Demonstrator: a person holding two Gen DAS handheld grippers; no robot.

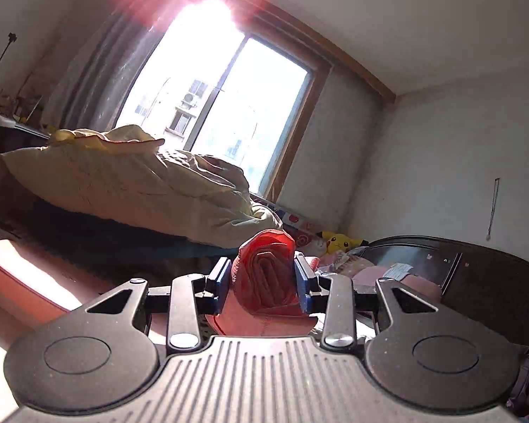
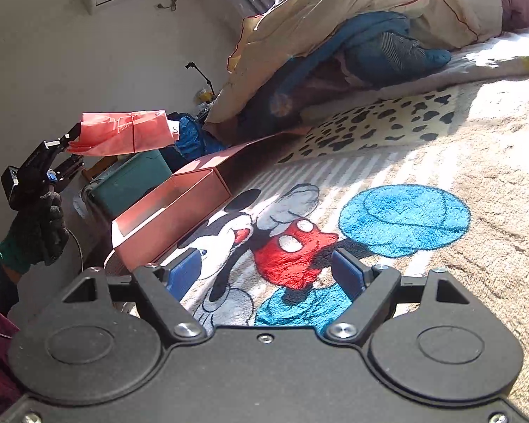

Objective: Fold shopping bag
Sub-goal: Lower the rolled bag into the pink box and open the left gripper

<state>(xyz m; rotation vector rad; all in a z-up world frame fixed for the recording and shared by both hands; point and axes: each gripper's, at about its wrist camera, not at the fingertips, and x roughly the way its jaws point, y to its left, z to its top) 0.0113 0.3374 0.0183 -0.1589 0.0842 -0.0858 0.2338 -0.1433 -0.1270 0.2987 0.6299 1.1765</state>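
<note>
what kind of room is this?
Most likely a home bedroom: a rumpled duvet lies on a bed, plush toys sit by a dark headboard, and a cartoon blanket covers the bed.

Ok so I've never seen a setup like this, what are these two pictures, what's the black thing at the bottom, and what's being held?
No robot: a person holds a two-finger gripper in each hand, each with its own camera looking along the fingers. The left camera shows the left gripper shut on a folded red shopping bag, lifted towards the window. The right camera shows the right gripper open and empty above a cartoon mouse blanket. An open pink box sits on it. At far left you see the gloved hand holding that bag.
</note>
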